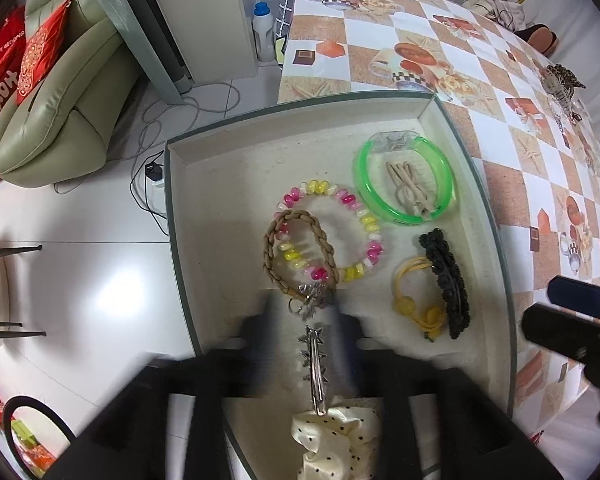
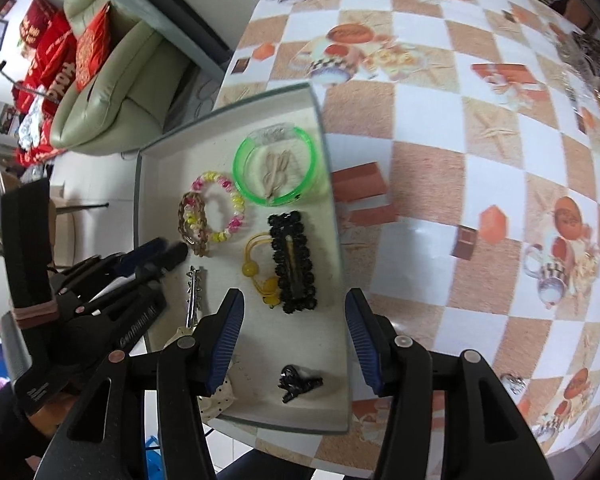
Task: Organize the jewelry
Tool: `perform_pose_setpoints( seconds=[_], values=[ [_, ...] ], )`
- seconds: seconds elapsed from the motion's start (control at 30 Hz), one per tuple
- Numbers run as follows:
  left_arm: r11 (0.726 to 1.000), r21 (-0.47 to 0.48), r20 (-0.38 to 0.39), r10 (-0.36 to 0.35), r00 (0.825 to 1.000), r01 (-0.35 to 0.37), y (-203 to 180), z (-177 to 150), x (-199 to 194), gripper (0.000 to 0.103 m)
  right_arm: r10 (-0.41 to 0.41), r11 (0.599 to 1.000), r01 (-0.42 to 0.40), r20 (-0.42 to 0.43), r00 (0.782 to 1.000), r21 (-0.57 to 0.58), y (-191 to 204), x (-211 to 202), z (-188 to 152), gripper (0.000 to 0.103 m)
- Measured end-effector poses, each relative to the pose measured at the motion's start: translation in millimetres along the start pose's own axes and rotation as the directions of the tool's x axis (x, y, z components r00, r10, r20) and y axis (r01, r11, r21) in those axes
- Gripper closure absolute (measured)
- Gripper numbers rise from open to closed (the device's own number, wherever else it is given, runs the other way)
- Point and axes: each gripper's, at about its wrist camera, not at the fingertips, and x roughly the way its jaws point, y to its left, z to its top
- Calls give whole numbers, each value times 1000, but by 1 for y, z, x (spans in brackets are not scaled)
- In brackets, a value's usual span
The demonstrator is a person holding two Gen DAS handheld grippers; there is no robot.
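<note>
Jewelry lies spread in a shallow cream tray with a grey-green rim (image 1: 480, 184), set at the corner of a bench covered in an orange-and-white checked cloth (image 1: 440, 40).

From the left wrist camera: a translucent green plastic bangle (image 1: 358, 168) sits toward the tray's far right corner, with a beige hair clip (image 1: 408, 192) inside its ring. Beside it is a pink, yellow and white beaded bracelet (image 1: 374, 236), overlapped by a brown braided cord loop (image 1: 324, 236) bearing silver charms. To the right, a black lace-edged hair clip (image 1: 446, 280) lies against a yellow elastic hair tie with beads (image 1: 408, 300). The left gripper (image 1: 306, 336) is blurred; its fingers stand wide apart on either side of a silver spiked hair clip (image 1: 314, 364), not pressing it. A cream polka-dot scrunchie (image 1: 336, 444) lies nearest the camera.

From the right wrist camera: the right gripper (image 2: 296, 344) hovers over the tray's near right part, its blue-padded fingers (image 2: 226, 340) parted about halfway and holding nothing. Below them lies a small black bow-shaped piece (image 2: 298, 384). The left gripper shows at the tray's left side, just beside the silver clip.
</note>
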Motion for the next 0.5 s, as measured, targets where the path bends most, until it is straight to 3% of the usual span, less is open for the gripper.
perform_pose_setpoints(
  seconds=[0.03,0.1,0.33,0.5],
  values=[
    [1000,-2,27,20,999,-19,-1,-1,-5,0,-1,1000,0,5,1000,10,-3,-4,0,46],
    [999,11,57,36,998,-37,-4,-3,-12,0,-2,1000,2,15,1000,20,-8,-9,-1,46],
    [1000,-9,41,10,999,-10,-5,-5,-23,0,-23,999,22,27,999,26,-9,-21,-4,45],
    [999,-24,38,31,999,-30,-6,-12,-39,0,-51,999,51,39,998,-3,-2,-32,-5,22]
  ],
)
